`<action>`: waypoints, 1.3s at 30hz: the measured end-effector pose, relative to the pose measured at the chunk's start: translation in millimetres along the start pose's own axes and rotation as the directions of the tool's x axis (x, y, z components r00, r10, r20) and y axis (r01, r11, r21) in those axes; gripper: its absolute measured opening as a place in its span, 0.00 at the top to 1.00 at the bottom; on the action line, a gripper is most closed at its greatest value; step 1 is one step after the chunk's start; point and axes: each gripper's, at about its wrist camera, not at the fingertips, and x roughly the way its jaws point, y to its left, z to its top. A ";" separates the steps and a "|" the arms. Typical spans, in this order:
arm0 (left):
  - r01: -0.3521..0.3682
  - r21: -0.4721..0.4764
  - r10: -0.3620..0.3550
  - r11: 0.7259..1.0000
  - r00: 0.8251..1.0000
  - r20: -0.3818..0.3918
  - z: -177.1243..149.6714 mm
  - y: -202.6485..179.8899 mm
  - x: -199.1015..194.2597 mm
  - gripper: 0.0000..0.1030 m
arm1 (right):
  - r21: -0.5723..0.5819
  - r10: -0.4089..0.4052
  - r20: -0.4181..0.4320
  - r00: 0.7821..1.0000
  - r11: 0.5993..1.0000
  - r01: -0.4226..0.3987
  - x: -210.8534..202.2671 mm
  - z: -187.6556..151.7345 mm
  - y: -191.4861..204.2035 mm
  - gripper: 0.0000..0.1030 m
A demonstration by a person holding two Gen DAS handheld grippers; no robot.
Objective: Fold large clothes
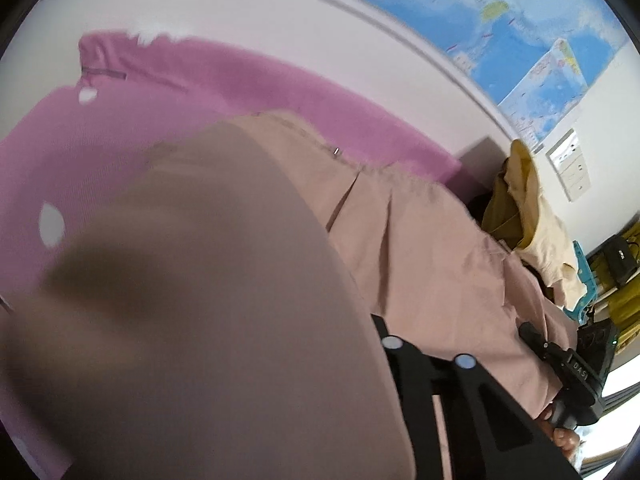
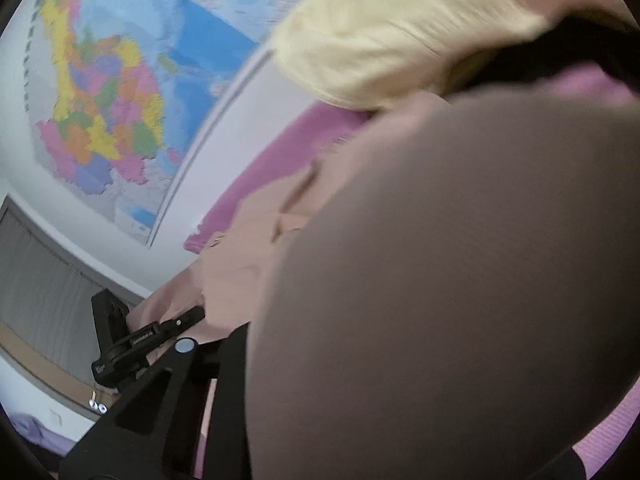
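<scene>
While both wrist views are largely filled by blurred beige cloth close to the lens, the beige garment (image 1: 420, 248) can be seen lying across a pink sheet (image 1: 248, 80) on the work surface. One edge of the garment is bunched up into the left gripper (image 2: 196, 314), whose jaws are clamped on the fabric. The right gripper (image 1: 528, 330) likewise grips the garment at the opposite edge. A yellow garment (image 2: 392, 40) lies heaped just beyond the beige one. A coloured wall map (image 2: 104, 92) hangs on the white wall behind.
</scene>
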 end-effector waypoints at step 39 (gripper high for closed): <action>-0.166 -0.022 0.163 0.986 0.926 0.341 113.4 62.7 -156.5 0.86 | -0.284 0.226 -0.079 0.971 0.929 -0.239 80.6 70.7 188.8 0.85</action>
